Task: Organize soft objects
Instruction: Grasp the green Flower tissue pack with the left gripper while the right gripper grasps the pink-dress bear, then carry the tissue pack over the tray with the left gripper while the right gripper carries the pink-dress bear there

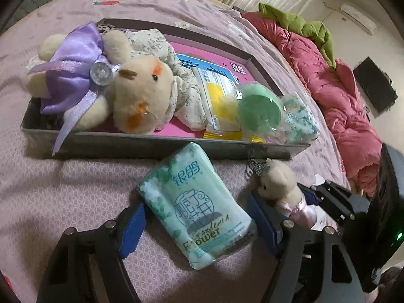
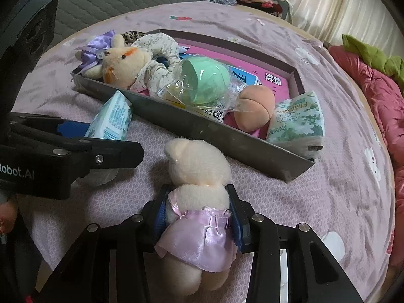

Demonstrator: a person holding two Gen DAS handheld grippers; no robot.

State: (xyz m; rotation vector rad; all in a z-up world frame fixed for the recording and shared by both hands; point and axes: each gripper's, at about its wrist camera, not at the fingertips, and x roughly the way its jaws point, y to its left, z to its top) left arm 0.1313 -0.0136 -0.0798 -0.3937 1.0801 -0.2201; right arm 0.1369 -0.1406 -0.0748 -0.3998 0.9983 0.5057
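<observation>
In the left wrist view, the left gripper (image 1: 195, 223) stands wide open over a pale purple bedspread (image 1: 63, 202). A green tissue pack (image 1: 197, 207) lies flat on the bedspread between its two blue fingers (image 1: 132, 227). The left finger is at the edge of the pack, and I cannot tell if the pads touch it; they do not squeeze it. Behind the pack lies a shallow grey tray (image 1: 151, 149) with a pink floor. In the tray rest a big plush bear with a purple bow (image 1: 101, 83), a flowered cloth (image 1: 181, 93), a yellow packet (image 1: 219, 111), a green ball in clear wrap (image 1: 260, 111) and a second tissue pack (image 1: 300, 118) at the right end. To the right, the right gripper (image 1: 293, 202) holds a small bear in a pink skirt (image 1: 280, 184). A red quilt (image 1: 328, 75) lies further right.

In the right wrist view, the right gripper (image 2: 197, 217) is partly closed, and its pads press both sides of the small bear's (image 2: 199, 189) body, just above the skirt. The bear lies on the bedspread (image 2: 303, 202), in front of the tray (image 2: 227, 141). A peach-shaped plush (image 2: 255, 108) sits in the tray between the green ball (image 2: 207, 80) and the second tissue pack (image 2: 298, 118). At the left, the left gripper (image 2: 75, 136) is near the first tissue pack (image 2: 111, 118).
</observation>
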